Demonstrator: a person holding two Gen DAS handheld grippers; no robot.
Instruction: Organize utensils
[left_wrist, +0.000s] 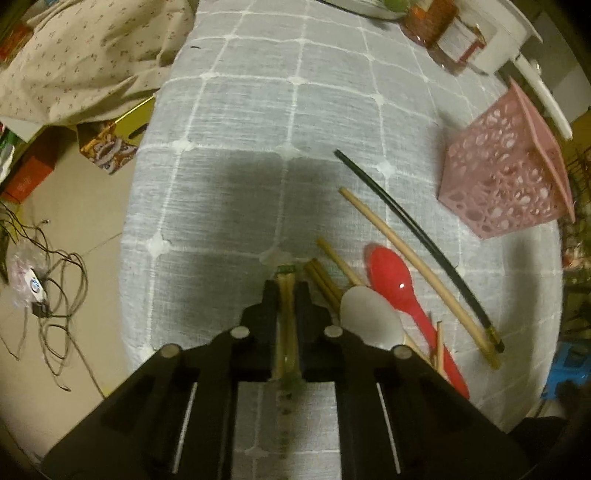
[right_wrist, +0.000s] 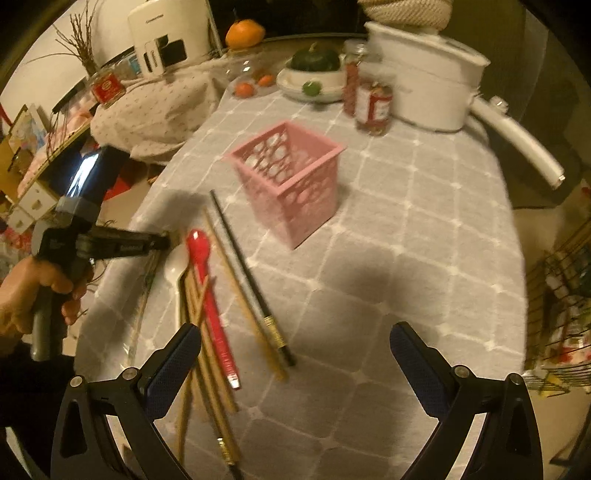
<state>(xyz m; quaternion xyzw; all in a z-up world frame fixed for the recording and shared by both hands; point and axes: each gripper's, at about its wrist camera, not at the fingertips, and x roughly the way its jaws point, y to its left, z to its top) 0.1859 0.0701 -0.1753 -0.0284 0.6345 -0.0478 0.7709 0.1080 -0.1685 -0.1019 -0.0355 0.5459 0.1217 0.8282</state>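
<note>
My left gripper (left_wrist: 287, 290) points steeply down at the table and is shut on a wooden chopstick (left_wrist: 286, 332) with a green end, which runs lengthwise between the fingers. To its right lie a white spoon (left_wrist: 369, 314), a red spoon (left_wrist: 399, 288), more wooden chopsticks (left_wrist: 406, 254) and a black chopstick (left_wrist: 417, 236). The pink perforated holder (left_wrist: 506, 177) stands beyond them. My right gripper (right_wrist: 295, 350) is open above the handle ends of the pile, with nothing between its fingers. In the right wrist view, the red spoon (right_wrist: 210, 295), black chopstick (right_wrist: 243, 266) and pink holder (right_wrist: 291, 177) lie ahead.
A grey checked tablecloth (right_wrist: 406, 229) covers the table; its edge drops off at the left (left_wrist: 136, 221). At the far end stand jars (right_wrist: 373, 107), a white pot (right_wrist: 424, 85) and a fruit bowl (right_wrist: 314, 85). A hand (right_wrist: 29, 291) holds the left gripper (right_wrist: 162, 242). Cables (left_wrist: 55, 288) lie on the floor.
</note>
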